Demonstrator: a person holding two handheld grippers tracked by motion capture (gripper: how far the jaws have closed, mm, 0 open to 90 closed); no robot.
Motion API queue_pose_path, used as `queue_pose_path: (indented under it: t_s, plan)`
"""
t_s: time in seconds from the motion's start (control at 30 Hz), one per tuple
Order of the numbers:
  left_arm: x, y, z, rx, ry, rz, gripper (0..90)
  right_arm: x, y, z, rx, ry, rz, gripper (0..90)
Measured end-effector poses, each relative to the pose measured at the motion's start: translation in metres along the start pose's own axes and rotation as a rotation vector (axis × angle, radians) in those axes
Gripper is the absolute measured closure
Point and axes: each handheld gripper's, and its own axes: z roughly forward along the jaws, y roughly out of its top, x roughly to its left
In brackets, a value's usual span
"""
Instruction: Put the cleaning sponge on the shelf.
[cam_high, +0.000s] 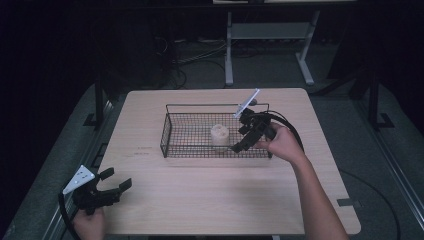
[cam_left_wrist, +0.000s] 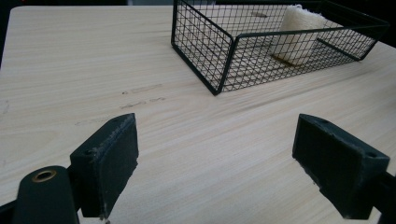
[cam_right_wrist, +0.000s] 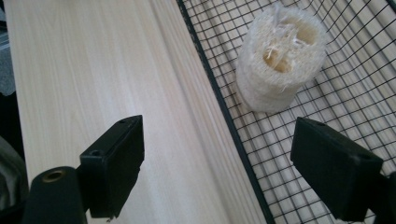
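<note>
Two grippers are seen at a wooden table (cam_high: 210, 200). The right gripper (cam_high: 246, 136) is held over the near right part of a black wire basket (cam_high: 172, 127), with its jaws spread and nothing between them. In the right gripper view, the basket's rim passes between the jaws, and a pale loofah piece (cam_right_wrist: 280, 56) is seen standing upright on the mesh floor just beyond them, untouched. The basket is placed at the middle of the table. The left gripper (cam_high: 107, 186) is held at the near left corner, well apart from the basket; its jaws are spread above bare wood.
</note>
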Motion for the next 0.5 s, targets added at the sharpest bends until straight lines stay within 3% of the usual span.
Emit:
queue_pose_path:
  t_s: [0.5]
  plan:
    - [0.0,0.0,0.0,0.006,0.0,0.001,13.8,0.013,-0.018,-0.011,-0.009,-0.009,-0.012,16.9]
